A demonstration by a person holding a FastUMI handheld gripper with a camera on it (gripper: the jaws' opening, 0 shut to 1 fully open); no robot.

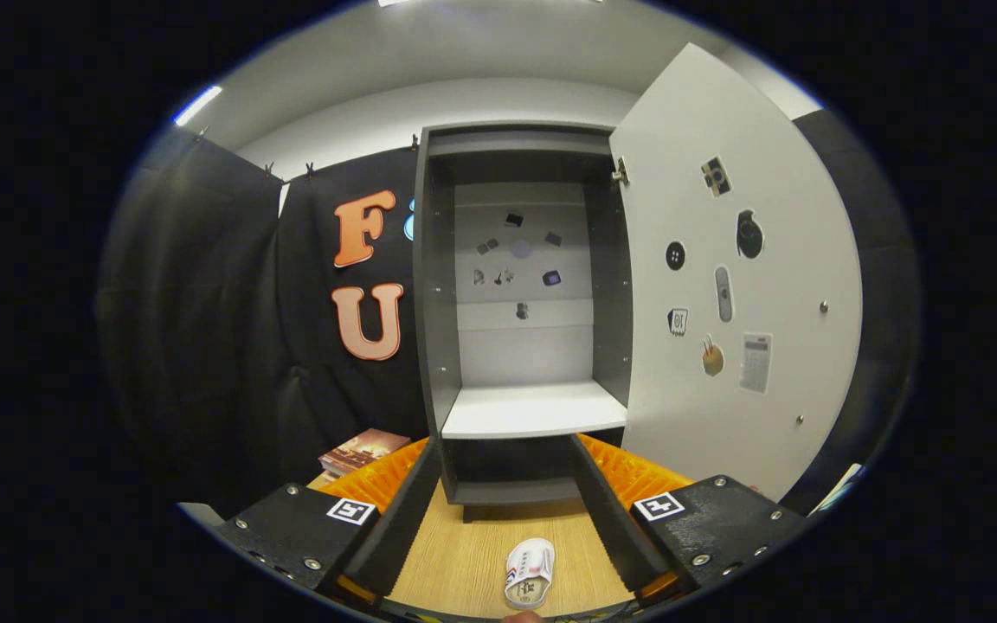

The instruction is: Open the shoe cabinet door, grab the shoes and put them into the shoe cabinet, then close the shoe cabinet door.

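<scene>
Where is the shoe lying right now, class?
In the gripper view, the shoe lies on the wooden table between the open gripper jaws, untouched, with the shoe cabinet standing beyond it, its door swung open to the right.

Grey shoe cabinet (431, 285), white door (706, 381) with stickers; white shoe (530, 571), red-blue stripes; light woodgrain table (464, 554).

- The gripper (507, 510) is held level, its two fingers spread wide apart and pointing toward twelve o'clock.
- Nothing is gripped between the fingers (403, 510); one runs in from seven o'clock, the other from five o'clock.
</scene>
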